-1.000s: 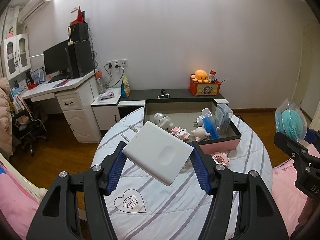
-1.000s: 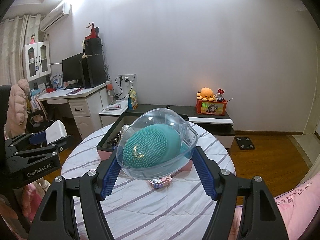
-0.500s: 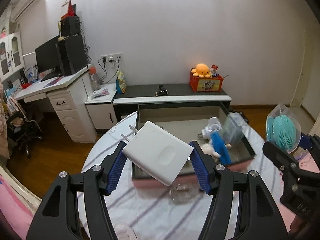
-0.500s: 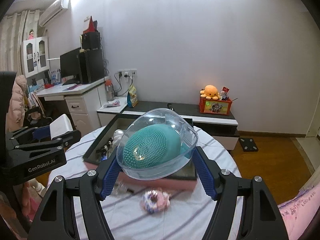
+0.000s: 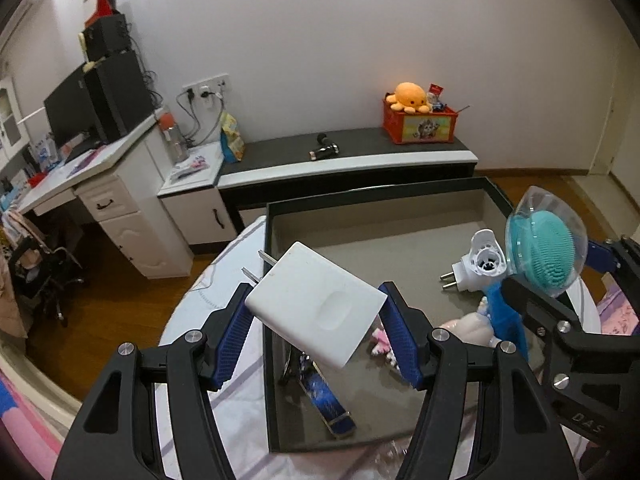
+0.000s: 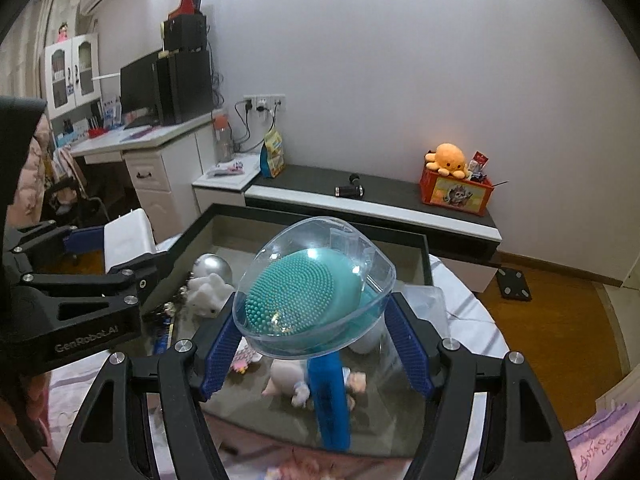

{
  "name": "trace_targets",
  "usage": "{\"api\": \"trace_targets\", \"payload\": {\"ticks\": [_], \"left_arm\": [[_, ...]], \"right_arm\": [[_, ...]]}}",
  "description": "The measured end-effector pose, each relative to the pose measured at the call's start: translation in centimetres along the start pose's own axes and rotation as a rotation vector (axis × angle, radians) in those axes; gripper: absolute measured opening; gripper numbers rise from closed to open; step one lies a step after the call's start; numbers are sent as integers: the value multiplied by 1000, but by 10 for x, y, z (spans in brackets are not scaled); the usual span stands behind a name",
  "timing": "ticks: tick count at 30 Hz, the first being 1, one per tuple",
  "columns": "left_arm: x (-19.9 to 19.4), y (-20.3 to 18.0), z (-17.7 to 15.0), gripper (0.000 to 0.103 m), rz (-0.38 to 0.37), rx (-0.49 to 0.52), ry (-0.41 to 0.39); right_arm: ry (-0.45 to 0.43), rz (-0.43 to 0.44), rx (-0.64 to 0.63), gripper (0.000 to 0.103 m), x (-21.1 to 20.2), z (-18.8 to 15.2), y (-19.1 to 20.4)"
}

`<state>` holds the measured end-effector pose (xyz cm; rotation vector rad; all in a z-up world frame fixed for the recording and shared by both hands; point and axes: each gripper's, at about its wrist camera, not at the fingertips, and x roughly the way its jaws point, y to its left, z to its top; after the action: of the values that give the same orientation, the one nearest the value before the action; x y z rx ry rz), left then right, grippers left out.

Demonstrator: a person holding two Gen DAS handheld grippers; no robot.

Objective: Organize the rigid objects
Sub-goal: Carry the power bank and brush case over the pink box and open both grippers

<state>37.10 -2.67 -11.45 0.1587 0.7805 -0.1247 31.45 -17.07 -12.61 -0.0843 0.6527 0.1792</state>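
Change: both grippers have come forward over the tray since 1.0 s ago; tray interior now fills the near view, table surface mostly out of frame.
Left gripper (image 5: pixel 316 330): blue pads clamped on white charger (image 5: pixel 316 306), held tilted, two metal prongs pointing far-left past the tray's left wall.
Charger position: in the air above the tray's near-left part, not touching the floor of it.
Right gripper (image 6: pixel 316 332): pads clamped on clear dome case (image 6: pixel 314 286) with teal silicone brush (image 6: pixel 298 294) inside; bristles face the camera.
Case position: held above the tray's near-right half, over the toys.
Tray (image 5: pixel 376 200): black-rimmed box, grey inside, pink outer wall, on round table with striped cloth (image 5: pixel 208 296).
Tray contents: white plug-in device (image 5: pixel 478 266) on the right, pins pointing left; blue stick-like item (image 6: pixel 330 400) near side; pale pig-like figure (image 6: pixel 288 380) beside it; silver ball (image 6: pixel 212 268) and white fluffy toy (image 6: pixel 208 288) on the left; blue strap item (image 5: pixel 328 400) near-left; small pink toy (image 5: pixel 382 342) partly hidden behind left gripper.
Near edge of table: blurred, items there cannot be told.
Background: desk with monitor (image 5: pixel 70 116) far left; low cabinet (image 5: pixel 344 156) with orange octopus plush (image 5: pixel 410 96) on red box (image 5: pixel 418 126).
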Motion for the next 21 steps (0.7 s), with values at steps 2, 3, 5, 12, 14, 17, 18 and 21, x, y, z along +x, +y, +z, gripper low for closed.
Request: {"api": "trace_targets", "payload": {"ticks": [2, 3, 5, 12, 14, 17, 18, 21], "left_arm": [[8, 2, 4, 64, -18, 5, 6], [12, 3, 7, 64, -22, 8, 10], [18, 3, 9, 64, -21, 14, 11], [28, -5, 10, 64, -34, 45, 30], [29, -6, 10, 65, -39, 46, 31], [27, -2, 11, 70, -94, 24, 21], [26, 0, 11, 79, -90, 13, 14], [21, 8, 11, 96, -35, -11, -32]], "right_arm": [[14, 6, -9, 72, 7, 1, 2], [20, 7, -14, 72, 11, 1, 3], [35, 5, -19, 72, 16, 1, 4], [54, 22, -23, 72, 26, 4, 5], [49, 28, -19, 72, 26, 4, 4], [42, 25, -8, 72, 25, 4, 3], [30, 7, -9, 74, 23, 4, 3], [-9, -46, -9, 83, 17, 6, 0]]}}
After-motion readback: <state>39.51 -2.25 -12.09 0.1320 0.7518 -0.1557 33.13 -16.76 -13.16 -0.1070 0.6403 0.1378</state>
